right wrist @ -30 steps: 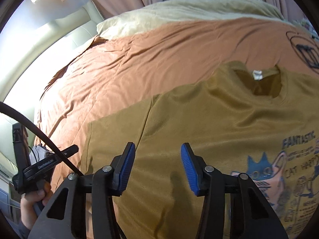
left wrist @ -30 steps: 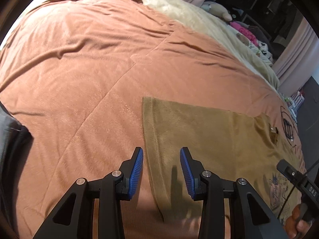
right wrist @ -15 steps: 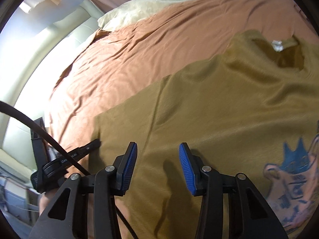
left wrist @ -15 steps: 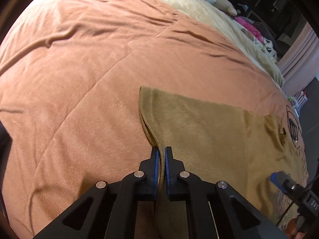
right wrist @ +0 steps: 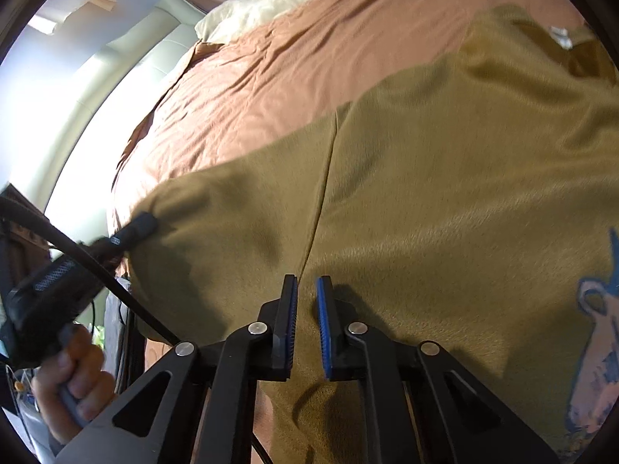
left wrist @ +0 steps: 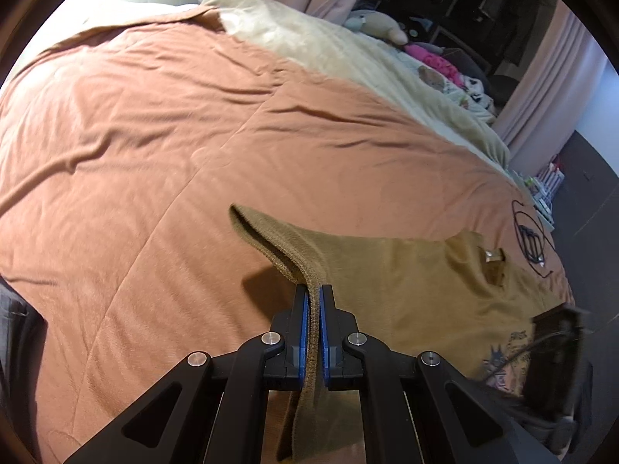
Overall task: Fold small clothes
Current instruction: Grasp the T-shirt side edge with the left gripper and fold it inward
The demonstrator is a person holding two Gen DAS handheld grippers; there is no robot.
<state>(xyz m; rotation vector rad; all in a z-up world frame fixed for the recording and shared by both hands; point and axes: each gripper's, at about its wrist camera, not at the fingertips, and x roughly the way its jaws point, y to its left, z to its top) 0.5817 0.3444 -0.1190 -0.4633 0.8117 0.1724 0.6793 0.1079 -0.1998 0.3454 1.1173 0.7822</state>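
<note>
A mustard T-shirt [left wrist: 406,270] lies on a bed's orange cover [left wrist: 135,135], sleeve edge lifted, clamped in the left gripper [left wrist: 314,301]. The right gripper [right wrist: 306,290], jaws just closing, pinches its side. Bare cover stretches beyond.

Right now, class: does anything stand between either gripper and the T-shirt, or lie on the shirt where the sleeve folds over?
Nothing visible. The left gripper pinches the T-shirt by its sleeve hem; the right gripper is closed down on its fabric. The shirt's body lies bare on the bedspread.
</note>
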